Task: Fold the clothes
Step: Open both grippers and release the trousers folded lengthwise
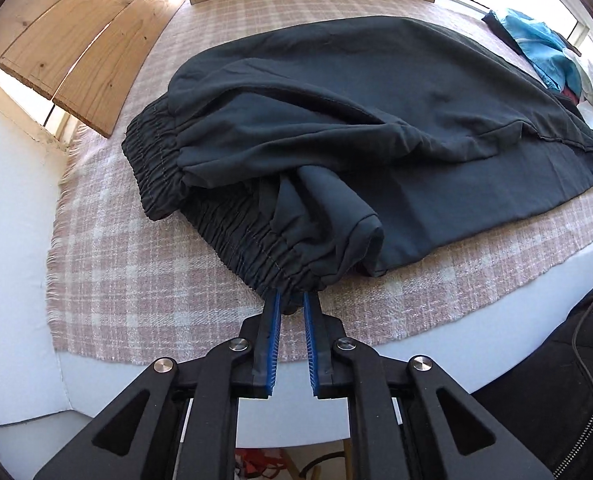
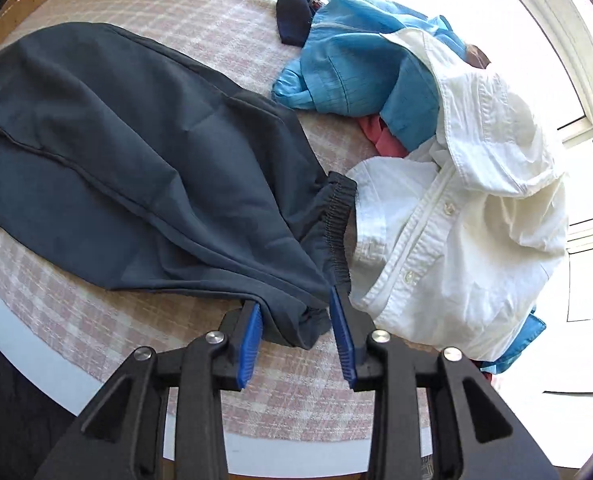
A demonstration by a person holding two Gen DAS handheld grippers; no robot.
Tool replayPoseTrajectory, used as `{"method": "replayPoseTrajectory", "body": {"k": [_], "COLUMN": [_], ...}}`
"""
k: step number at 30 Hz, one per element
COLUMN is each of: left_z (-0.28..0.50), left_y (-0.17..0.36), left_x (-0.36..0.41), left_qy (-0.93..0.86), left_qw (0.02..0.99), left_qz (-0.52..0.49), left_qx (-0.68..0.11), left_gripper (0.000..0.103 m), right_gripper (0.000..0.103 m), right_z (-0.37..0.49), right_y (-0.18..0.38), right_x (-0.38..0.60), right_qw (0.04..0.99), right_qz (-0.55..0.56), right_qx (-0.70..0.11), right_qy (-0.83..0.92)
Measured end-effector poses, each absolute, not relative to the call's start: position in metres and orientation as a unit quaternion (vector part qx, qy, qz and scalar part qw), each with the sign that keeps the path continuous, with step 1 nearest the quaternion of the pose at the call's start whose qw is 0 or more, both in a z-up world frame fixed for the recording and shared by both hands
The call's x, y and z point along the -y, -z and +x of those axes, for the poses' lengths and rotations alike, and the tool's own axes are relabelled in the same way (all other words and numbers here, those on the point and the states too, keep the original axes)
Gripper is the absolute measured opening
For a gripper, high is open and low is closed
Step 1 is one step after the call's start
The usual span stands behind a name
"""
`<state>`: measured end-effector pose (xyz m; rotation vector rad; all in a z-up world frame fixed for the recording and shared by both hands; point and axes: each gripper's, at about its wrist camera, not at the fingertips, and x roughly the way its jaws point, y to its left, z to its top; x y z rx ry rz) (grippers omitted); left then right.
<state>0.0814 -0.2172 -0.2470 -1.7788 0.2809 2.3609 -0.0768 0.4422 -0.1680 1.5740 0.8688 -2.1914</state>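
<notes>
Both tools share one build. The left gripper has black angular linkage arms with elongated triangular cut-outs, joined by round silver pivot bolts (four show across the arms). Its two fingers are black bars faced on the inner side with bright blue ribbed pads. The right gripper looks the same: matte black links, silver bolt heads, blue ridged pads. At the lower right of the left wrist view, the person's black garment shows a silver zipper and a thin dark cable
</notes>
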Motion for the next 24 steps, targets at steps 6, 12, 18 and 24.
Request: {"method": "replayPoseTrajectory", "body": {"k": [6, 12, 18, 24], "left_z": [0.087, 0.070, 0.078, 0.092], "left_y": [0.252, 0.262, 0.236, 0.246], "left_x": [0.204, 0.211, 0.229, 0.270], "left_qy": [-0.802, -0.822, -0.837, -0.794], "left_qw": [0.061, 0.047, 0.002, -0.017], "left_qz": [-0.578, -0.553, -0.515, -0.559], "left_qx": [-0.139, -0.129, -0.184, -0.239], "left_gripper": [0.026, 0.013, 0.010, 0.014], "right_gripper": [0.032, 0.032, 0.033, 0.033], "right_z": [-0.068, -0.071, -0.078, -0.088], "right_y": [0.153, 0.142, 0.149, 0.166], "right_x": [-0.375, -0.348, -0.361, -0.409], "right_qw": [0.225, 0.240, 0.214, 0.138], "right_qz": [0.521, 0.509, 0.522, 0.555], "right_qx": [-0.324, -0.337, -0.344, -0.363], "right_qy": [0.757, 0.755, 0.751, 0.735]}}
